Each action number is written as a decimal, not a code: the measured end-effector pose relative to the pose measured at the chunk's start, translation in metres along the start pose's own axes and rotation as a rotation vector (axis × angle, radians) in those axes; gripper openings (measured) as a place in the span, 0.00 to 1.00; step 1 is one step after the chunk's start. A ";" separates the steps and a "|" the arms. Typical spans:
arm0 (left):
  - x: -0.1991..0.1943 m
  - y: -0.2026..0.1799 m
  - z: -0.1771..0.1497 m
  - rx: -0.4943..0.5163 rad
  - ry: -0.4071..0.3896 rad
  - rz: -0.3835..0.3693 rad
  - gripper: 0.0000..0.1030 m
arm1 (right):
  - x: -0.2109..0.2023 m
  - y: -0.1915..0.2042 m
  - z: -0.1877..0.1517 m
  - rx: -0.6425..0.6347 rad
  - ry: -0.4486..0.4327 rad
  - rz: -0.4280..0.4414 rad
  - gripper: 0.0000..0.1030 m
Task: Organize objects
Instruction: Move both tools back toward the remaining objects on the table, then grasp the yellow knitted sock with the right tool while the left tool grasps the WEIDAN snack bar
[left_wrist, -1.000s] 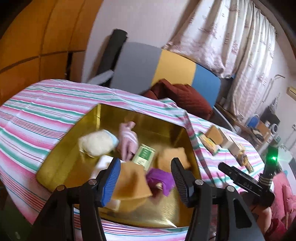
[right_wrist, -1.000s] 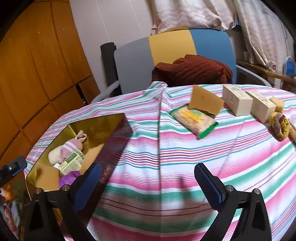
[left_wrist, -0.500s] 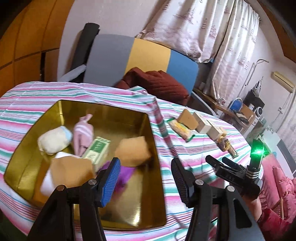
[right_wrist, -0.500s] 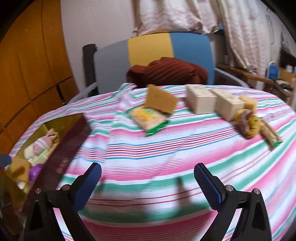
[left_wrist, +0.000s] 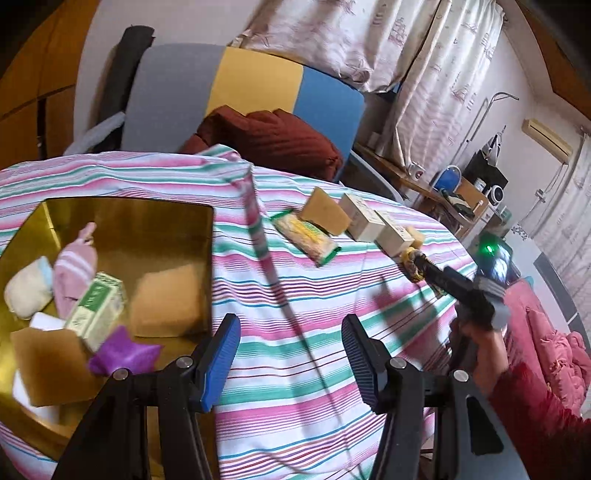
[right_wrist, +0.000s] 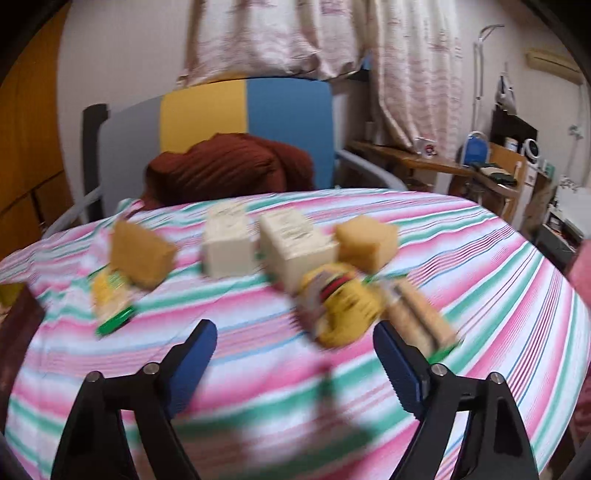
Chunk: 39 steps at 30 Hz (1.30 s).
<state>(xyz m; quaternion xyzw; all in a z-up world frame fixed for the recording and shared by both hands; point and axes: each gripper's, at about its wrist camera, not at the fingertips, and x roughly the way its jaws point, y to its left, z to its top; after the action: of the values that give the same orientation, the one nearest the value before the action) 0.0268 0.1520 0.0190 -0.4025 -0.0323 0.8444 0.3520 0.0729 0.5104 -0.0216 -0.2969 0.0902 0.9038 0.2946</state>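
Note:
A gold tray (left_wrist: 122, 212) at the table's left holds several items: a green box (left_wrist: 96, 306), a purple pouch (left_wrist: 123, 354), a pink striped pouch (left_wrist: 74, 275) and tan pads. My left gripper (left_wrist: 290, 356) is open and empty above the striped cloth right of the tray. My right gripper (right_wrist: 295, 363) is open and empty, close in front of a yellow packet (right_wrist: 341, 306). Behind it lie two white boxes (right_wrist: 227, 245), tan sponges (right_wrist: 365, 238), a green-edged snack pack (right_wrist: 107, 301) and a wafer pack (right_wrist: 421, 319). The right gripper also shows in the left wrist view (left_wrist: 443, 277).
A chair (left_wrist: 240, 88) with a dark red cushion (left_wrist: 266, 138) stands behind the table. A fold ridge in the striped tablecloth (left_wrist: 262, 240) runs down the middle. A wooden shelf with clutter (right_wrist: 480, 166) is at the right.
My left gripper has swung right, from over the tray to over the cloth. My right gripper has moved right and forward toward the yellow packet and boxes. Both stay open.

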 end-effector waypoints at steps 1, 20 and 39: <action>0.003 -0.003 0.001 0.002 0.004 -0.004 0.56 | 0.006 -0.005 0.006 0.004 0.001 -0.009 0.83; 0.122 -0.036 0.042 -0.052 0.159 0.004 0.56 | 0.064 -0.021 0.013 -0.010 0.103 0.037 0.39; 0.237 -0.053 0.097 -0.106 0.256 0.214 0.57 | 0.065 0.010 0.003 -0.159 0.071 -0.007 0.39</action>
<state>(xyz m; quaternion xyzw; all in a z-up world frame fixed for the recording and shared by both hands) -0.1126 0.3611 -0.0527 -0.5257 0.0114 0.8161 0.2398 0.0231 0.5345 -0.0581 -0.3516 0.0277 0.8960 0.2699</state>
